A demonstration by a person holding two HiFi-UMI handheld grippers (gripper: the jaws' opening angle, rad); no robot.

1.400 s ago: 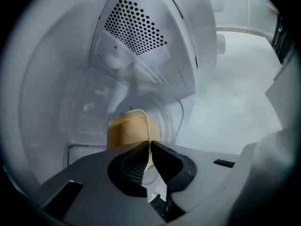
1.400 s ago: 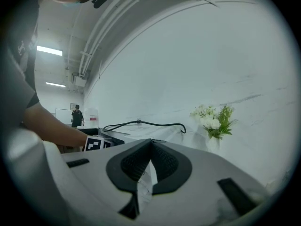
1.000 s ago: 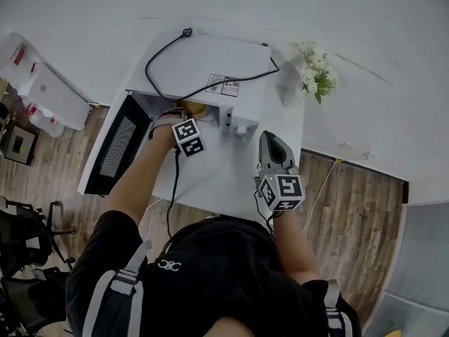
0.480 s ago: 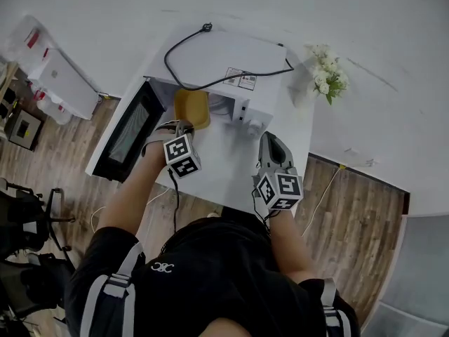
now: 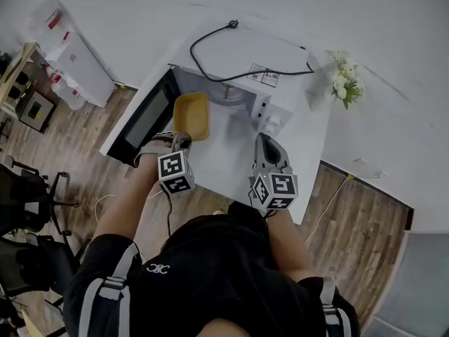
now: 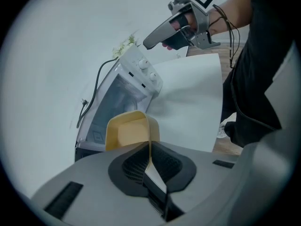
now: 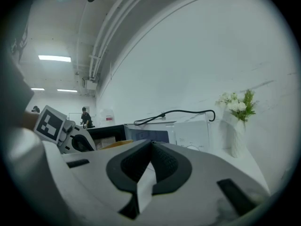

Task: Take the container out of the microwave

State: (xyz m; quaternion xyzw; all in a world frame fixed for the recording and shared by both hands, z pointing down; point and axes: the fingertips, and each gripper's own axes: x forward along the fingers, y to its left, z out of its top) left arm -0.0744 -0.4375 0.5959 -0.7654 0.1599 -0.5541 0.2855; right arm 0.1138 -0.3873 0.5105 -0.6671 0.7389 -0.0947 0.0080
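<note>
Pinching yellow container rim with left gripper, outside open microwave | right gripper hovering closed, empty, near desk right edge

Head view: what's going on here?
A person holds a gripper in each hand. The left gripper has its fingers shut on the rim of a yellow container, holding it just outside the open microwave, over the white table. The right gripper is shut and empty, above the table.

a white table carries the open microwave and, beside it, a vase of white flowers.
</note>
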